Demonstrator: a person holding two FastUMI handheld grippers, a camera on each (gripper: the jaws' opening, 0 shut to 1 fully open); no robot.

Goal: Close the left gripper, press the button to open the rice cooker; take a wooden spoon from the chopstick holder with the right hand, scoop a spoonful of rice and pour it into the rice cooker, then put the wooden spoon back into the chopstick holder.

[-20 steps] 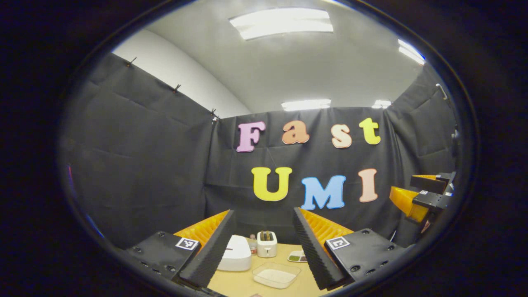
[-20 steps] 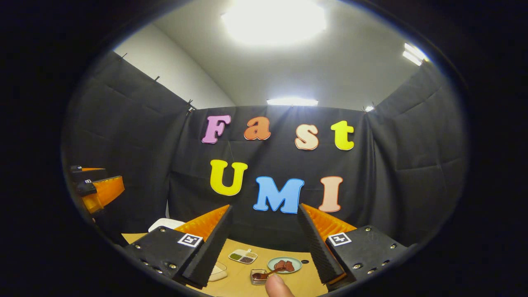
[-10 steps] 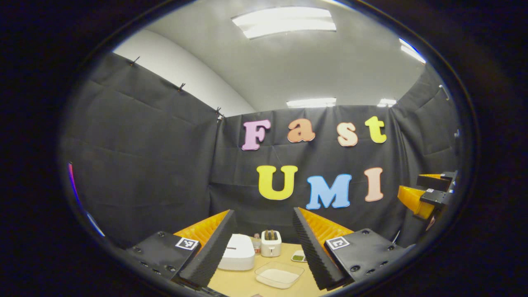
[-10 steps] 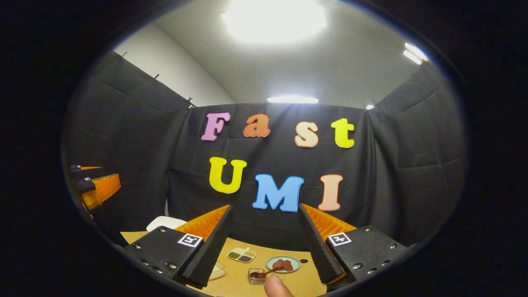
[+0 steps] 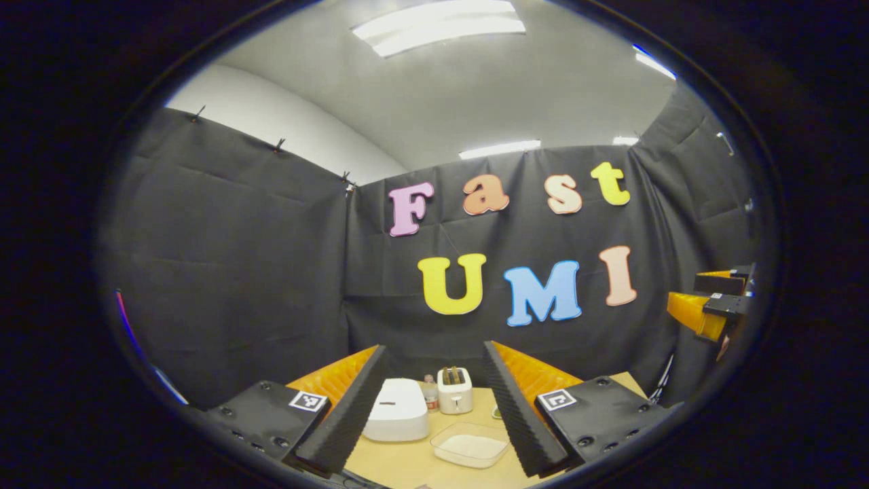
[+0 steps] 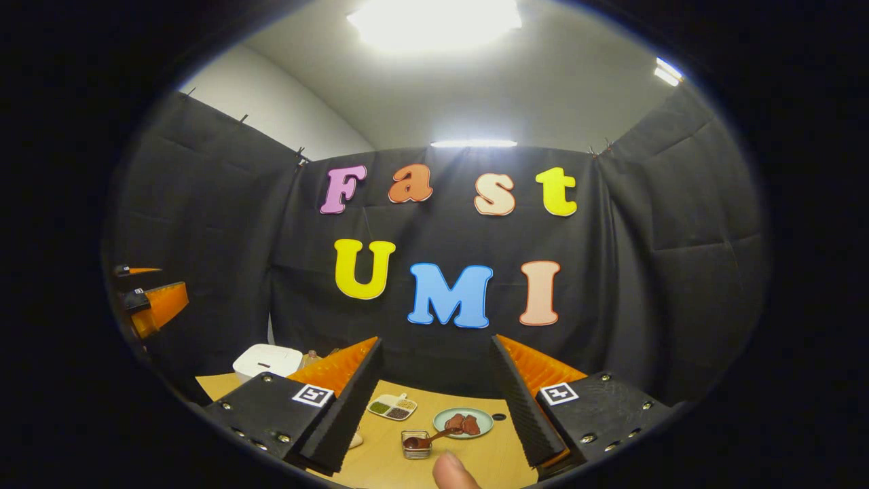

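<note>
Since a second ago both views have tipped downward, showing more of the tan wooden table (image 5: 407,462). On it stand one white, lid-down rice cooker (image 5: 397,419), one white toaster (image 5: 454,390) and one clear tray of rice (image 5: 470,445). The left gripper (image 5: 434,407) and right gripper (image 6: 434,411) are spread wide, empty, touching nothing.

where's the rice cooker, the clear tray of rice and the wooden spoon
rice cooker (image 5: 397,415), left gripper view, closed lid
clear tray of rice (image 5: 470,446), left gripper view, the rice inside
wooden spoon (image 6: 434,436), right gripper view, handle
</note>
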